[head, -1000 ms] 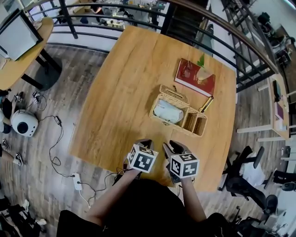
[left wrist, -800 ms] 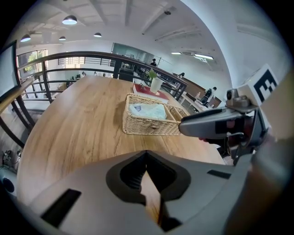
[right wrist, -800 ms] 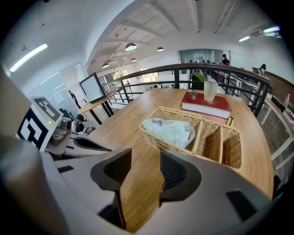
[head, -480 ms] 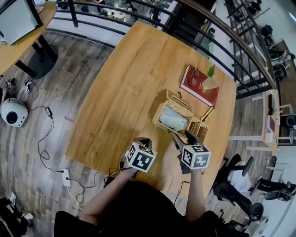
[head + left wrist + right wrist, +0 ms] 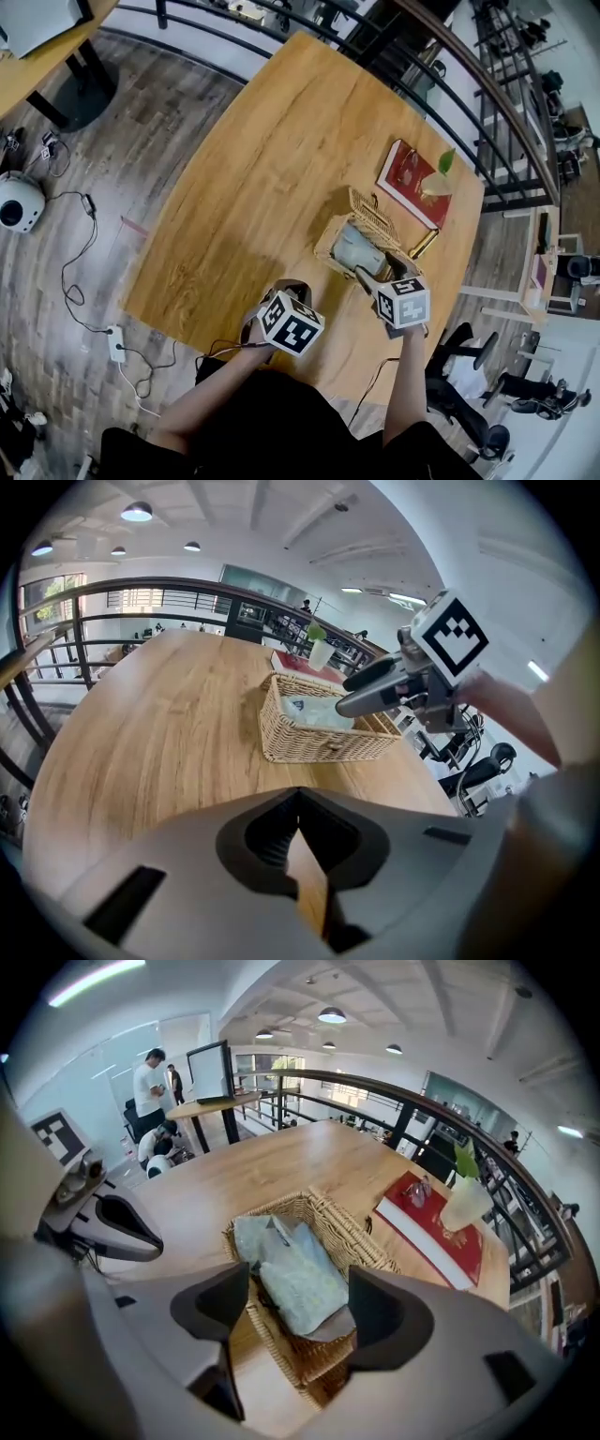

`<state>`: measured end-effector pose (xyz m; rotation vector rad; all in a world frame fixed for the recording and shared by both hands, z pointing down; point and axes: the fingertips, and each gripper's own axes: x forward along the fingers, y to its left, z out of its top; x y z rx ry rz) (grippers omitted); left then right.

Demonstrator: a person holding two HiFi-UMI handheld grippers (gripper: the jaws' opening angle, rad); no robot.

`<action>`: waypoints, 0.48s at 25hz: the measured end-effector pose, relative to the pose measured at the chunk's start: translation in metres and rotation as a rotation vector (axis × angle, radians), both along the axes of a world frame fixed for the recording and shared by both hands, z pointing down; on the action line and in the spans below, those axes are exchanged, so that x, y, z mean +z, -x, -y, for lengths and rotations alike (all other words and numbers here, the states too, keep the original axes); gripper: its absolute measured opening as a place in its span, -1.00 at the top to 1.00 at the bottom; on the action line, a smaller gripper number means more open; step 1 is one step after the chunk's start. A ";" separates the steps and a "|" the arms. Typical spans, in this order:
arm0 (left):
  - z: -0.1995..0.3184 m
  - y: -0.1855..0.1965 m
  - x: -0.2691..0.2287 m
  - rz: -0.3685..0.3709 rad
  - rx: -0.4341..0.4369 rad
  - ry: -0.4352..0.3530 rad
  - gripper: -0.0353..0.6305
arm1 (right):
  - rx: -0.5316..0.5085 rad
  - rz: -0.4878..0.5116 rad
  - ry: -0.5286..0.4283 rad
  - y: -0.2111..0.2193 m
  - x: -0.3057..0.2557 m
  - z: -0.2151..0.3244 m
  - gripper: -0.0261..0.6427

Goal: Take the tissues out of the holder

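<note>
A wicker holder stands on the wooden table with a pale blue tissue pack lying in its large compartment. My right gripper hovers over the holder's near end. Its jaws have just been opening and now stand wide apart. In the right gripper view the tissue pack shows below and between the fingers, which do not touch it. My left gripper stays near the table's front edge, left of the holder, shut and empty. From the left gripper view, the holder and right gripper lie ahead.
The holder's woven lid is flipped open at the back, and small compartments sit at its right end. Behind it lie a red book, a glass with a green leaf and a slim dark-and-gold object. A railing borders the table's far side.
The right gripper has travelled from the table's front edge up to the holder, rolled, and spread its jaws. The left gripper has shifted slightly. The head view has swung.
</note>
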<state>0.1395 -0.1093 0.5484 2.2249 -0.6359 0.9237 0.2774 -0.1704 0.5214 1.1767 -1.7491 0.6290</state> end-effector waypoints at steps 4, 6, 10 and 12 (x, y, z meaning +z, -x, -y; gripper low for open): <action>-0.001 0.000 0.005 -0.012 0.002 0.023 0.89 | -0.101 -0.030 0.095 0.000 0.015 0.006 -0.08; -0.001 0.000 0.007 -0.015 0.003 0.033 0.89 | -0.130 -0.048 0.131 -0.002 0.022 0.008 -0.08; 0.000 -0.001 0.010 -0.023 0.007 0.046 0.89 | -0.156 -0.071 0.209 -0.007 0.033 0.009 -0.08; 0.000 -0.002 0.011 -0.034 0.004 0.055 0.89 | -0.167 -0.081 0.239 -0.009 0.036 0.008 -0.07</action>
